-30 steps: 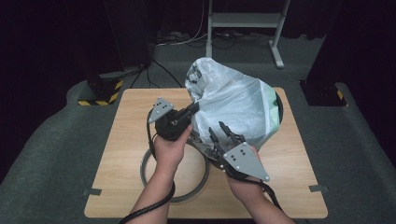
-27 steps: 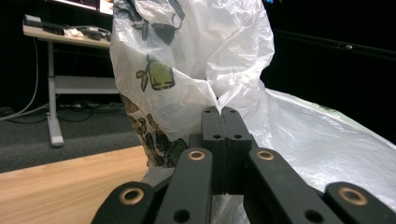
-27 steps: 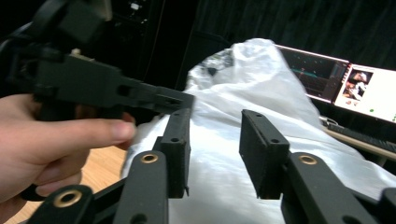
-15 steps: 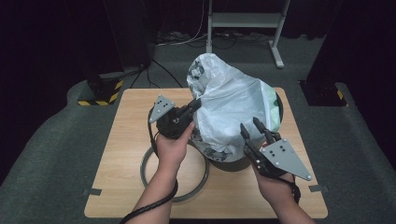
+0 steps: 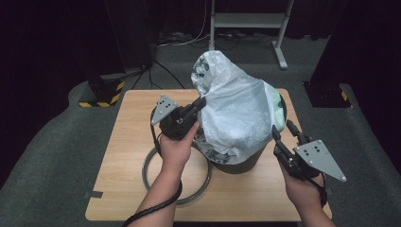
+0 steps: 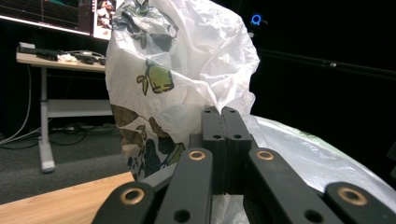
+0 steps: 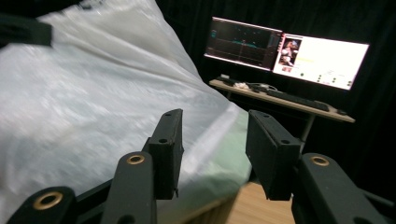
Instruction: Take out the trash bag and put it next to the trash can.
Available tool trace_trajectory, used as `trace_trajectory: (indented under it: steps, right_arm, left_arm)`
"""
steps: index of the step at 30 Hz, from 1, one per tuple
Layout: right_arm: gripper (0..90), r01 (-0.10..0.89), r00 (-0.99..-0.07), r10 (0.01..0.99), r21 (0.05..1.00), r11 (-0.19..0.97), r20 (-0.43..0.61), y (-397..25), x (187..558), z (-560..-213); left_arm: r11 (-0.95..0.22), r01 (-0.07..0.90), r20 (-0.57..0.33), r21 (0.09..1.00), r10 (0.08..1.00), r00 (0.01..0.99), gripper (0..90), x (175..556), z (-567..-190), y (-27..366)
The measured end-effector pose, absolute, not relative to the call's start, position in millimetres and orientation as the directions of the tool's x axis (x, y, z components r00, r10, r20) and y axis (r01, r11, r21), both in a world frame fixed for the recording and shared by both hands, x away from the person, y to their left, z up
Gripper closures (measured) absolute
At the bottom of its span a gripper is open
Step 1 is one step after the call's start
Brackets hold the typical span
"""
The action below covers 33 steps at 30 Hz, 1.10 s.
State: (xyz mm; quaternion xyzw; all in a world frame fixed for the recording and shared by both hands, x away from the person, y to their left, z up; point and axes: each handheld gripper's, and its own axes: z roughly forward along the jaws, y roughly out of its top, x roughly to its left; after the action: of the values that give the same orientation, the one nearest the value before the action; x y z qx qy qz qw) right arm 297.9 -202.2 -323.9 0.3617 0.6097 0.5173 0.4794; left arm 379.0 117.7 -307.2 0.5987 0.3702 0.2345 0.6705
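A white plastic bag (image 5: 236, 113) with leaf prints is draped over a dark round bin (image 5: 241, 165) on the wooden table (image 5: 132, 123), and its top stands up in a peak. My left gripper (image 5: 202, 102) is at the bag's left side. In the left gripper view its jaws (image 6: 222, 114) are pressed together on a fold of the bag (image 6: 187, 60). My right gripper (image 5: 281, 127) is held to the right of the bin, open. In the right gripper view it (image 7: 215, 137) has nothing between its jaws, and the bag (image 7: 84, 93) is to the left of them.
A grey ring (image 5: 151, 163) lies flat on the table under the left forearm. A desk with monitors (image 7: 322, 56) stands beyond the table. A white stand (image 5: 279, 42) and cables are on the floor behind.
My right gripper has moved from the bin's front, beside the left hand, out to the bin's right side and opened. The left gripper has stayed in place on the bag.
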Motion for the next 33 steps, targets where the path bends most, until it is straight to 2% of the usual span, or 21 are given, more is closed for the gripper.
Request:
trace_trajectory:
  steps: [10, 21, 33]
  right_arm:
    - [52.5, -0.005, -0.228, 0.955, 0.981, 0.196, -0.192, -226.9, 297.6, -339.6]
    - [49.5, 0.076, -0.229, 0.958, 0.978, 0.195, -0.173, -237.4, 304.6, -374.0]
    - [42.4, 0.206, -0.239, 0.956, 0.954, 0.22, -0.169, -245.5, 324.4, -417.8]
  left_arm:
    - [0.193, 0.117, -0.223, 0.974, 0.753, 0.619, 90.0, 379.7, -302.6, 115.7]
    - [0.185, 0.091, -0.2, 0.979, 0.75, 0.631, 90.0, 381.9, -286.7, 110.5]
    - [0.187, 0.07, -0.188, 0.98, 0.748, 0.637, 90.0, 385.3, -273.9, 110.0]
